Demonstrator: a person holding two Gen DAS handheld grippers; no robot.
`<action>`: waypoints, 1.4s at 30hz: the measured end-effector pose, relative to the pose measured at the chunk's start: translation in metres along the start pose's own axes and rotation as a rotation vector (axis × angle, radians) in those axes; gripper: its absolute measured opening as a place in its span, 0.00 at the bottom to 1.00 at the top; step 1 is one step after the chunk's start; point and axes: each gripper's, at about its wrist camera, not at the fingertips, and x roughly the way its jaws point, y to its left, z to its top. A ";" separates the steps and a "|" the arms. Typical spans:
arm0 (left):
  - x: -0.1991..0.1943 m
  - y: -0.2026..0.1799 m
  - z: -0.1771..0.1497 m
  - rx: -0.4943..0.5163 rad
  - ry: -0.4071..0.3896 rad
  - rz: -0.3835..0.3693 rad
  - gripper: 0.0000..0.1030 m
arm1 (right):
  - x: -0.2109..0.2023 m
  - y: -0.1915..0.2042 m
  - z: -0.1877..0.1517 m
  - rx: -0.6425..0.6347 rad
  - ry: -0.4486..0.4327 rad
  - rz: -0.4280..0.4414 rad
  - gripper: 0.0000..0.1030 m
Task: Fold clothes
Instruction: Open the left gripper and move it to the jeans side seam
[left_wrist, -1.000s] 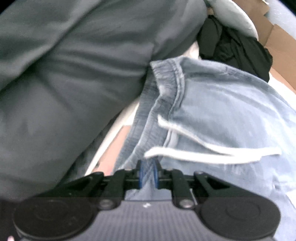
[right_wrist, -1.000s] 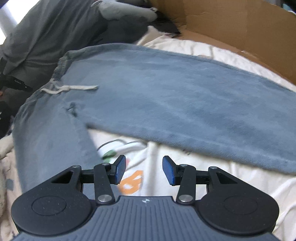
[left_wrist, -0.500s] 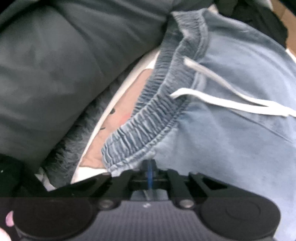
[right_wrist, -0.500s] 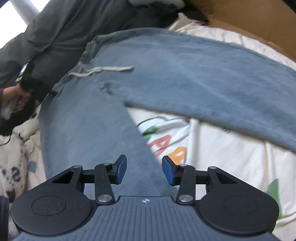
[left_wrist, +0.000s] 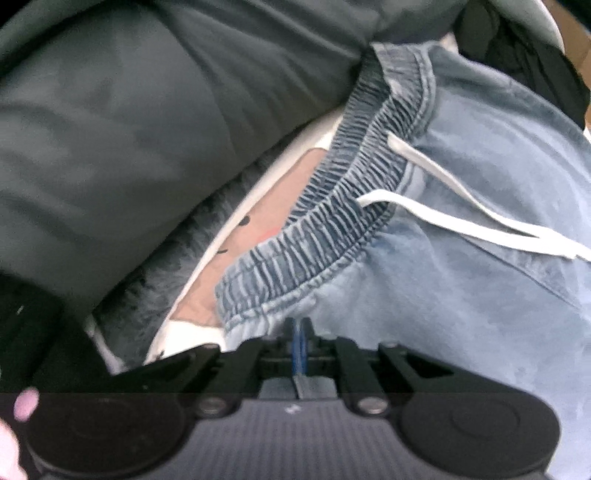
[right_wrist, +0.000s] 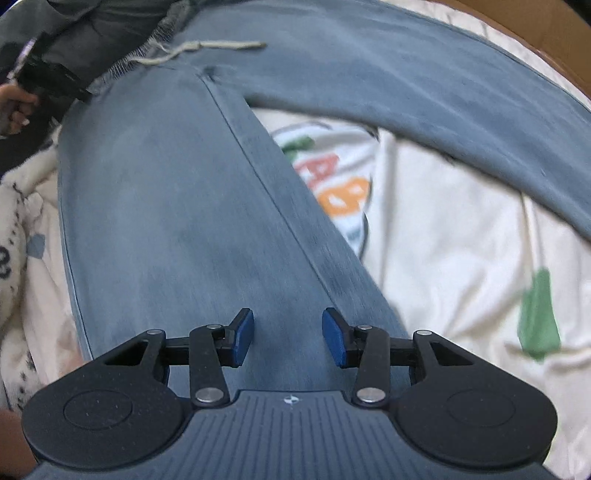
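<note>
The right claw (right_wrist: 288, 339) has slid down over one leg, blades apart and empty. The left claw (left_wrist: 299, 341) pinches the jeans (right_wrist: 177, 206) below the waistband (left_wrist: 332, 221). They lie spread on the bedding (right_wrist: 443, 240): soft, weighty; take the hem.

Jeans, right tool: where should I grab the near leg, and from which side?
Probably the near leg's outer edge, coming in from the left. The leg lies flat, so only an edge gives something to pinch. The right tool hangs open over mid-leg; the left tool is shut on the waistband.
</note>
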 end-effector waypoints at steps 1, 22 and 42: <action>-0.007 -0.001 -0.005 -0.014 -0.007 0.004 0.16 | -0.001 -0.002 -0.004 0.010 0.012 -0.007 0.47; -0.086 -0.050 -0.074 -0.008 0.033 -0.165 0.45 | -0.073 -0.002 -0.058 0.170 -0.128 -0.023 0.46; -0.071 -0.056 -0.153 -0.237 0.092 -0.223 0.45 | -0.059 0.036 -0.060 0.031 -0.107 0.048 0.46</action>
